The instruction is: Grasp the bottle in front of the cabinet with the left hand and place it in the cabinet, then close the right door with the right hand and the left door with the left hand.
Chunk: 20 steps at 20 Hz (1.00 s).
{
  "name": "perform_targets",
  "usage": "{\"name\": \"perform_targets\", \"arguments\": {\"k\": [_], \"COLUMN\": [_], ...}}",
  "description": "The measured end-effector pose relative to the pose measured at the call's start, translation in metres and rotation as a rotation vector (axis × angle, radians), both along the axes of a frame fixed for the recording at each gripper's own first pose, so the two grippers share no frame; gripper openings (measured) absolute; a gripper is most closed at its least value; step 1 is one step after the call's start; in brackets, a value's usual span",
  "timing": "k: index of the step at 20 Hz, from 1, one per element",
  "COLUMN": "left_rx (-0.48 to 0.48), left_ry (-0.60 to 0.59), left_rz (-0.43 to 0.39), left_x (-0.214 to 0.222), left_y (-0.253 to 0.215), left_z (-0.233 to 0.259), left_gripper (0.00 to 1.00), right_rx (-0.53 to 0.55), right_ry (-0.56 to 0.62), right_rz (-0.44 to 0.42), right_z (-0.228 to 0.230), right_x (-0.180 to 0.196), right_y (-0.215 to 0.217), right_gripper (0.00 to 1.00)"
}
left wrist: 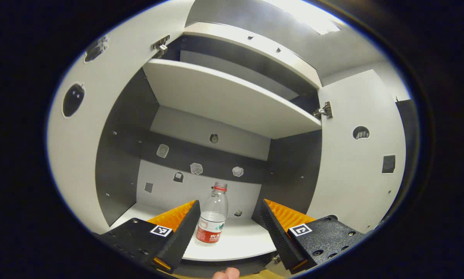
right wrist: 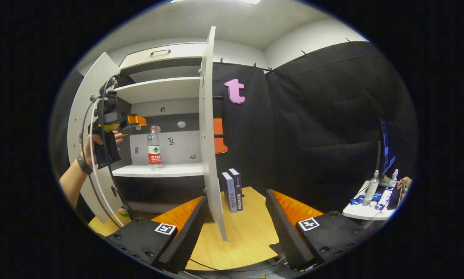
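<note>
Bottle stood upright on the lower shelf of the cabinet, near the shelf's front edge, red cap on, red-and-white label low on its body. In the left gripper view the left gripper sat just in front of the bottle with its fingers spread wide, one to each side, neither touching it. Both doors stood open: left door swung out beside the bottle's shelf, right door opposite. In the right gripper view the bottle showed on the same shelf, the left gripper level with its neck and apart from it, held in a hand. Right gripper had its fingers wide apart, the lower edge of the right door between them, touching neither. Two books stood upright on the wooden surface just beside that door.
</note>
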<state>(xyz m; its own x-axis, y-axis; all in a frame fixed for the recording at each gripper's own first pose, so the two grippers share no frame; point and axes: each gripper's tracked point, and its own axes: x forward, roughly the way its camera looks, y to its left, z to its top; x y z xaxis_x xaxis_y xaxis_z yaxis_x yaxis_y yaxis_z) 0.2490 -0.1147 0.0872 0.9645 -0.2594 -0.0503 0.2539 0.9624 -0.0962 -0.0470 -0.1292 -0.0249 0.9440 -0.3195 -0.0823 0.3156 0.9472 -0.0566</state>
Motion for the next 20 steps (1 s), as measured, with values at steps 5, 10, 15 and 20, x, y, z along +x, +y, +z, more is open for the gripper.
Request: {"name": "perform_targets", "arguments": {"k": [5, 10, 15, 20], "left_rx": [-0.060, -0.061, 0.012, 0.027], "left_ry": [-0.076, -0.103, -0.097, -0.060], "left_rz": [-0.052, -0.029, 0.083, 0.088], "left_x": [-0.047, -0.105, -0.165, -0.211], "left_y": [0.008, 0.028, 0.070, 0.074], "left_z": [0.028, 0.034, 0.000, -0.045], "left_gripper": [0.94, 0.94, 0.95, 0.95], "right_rx": [0.021, 0.032, 0.034, 0.045], "right_ry": [-0.009, -0.018, -0.021, -0.024], "right_rz": [0.068, 0.132, 0.161, 0.168], "right_z": [0.001, 0.004, 0.001, -0.005], "right_x": [0.015, 0.026, 0.033, 0.039], "right_y": [0.024, 0.045, 0.054, 0.060], "right_gripper": [0.98, 0.89, 0.89, 0.89]}}
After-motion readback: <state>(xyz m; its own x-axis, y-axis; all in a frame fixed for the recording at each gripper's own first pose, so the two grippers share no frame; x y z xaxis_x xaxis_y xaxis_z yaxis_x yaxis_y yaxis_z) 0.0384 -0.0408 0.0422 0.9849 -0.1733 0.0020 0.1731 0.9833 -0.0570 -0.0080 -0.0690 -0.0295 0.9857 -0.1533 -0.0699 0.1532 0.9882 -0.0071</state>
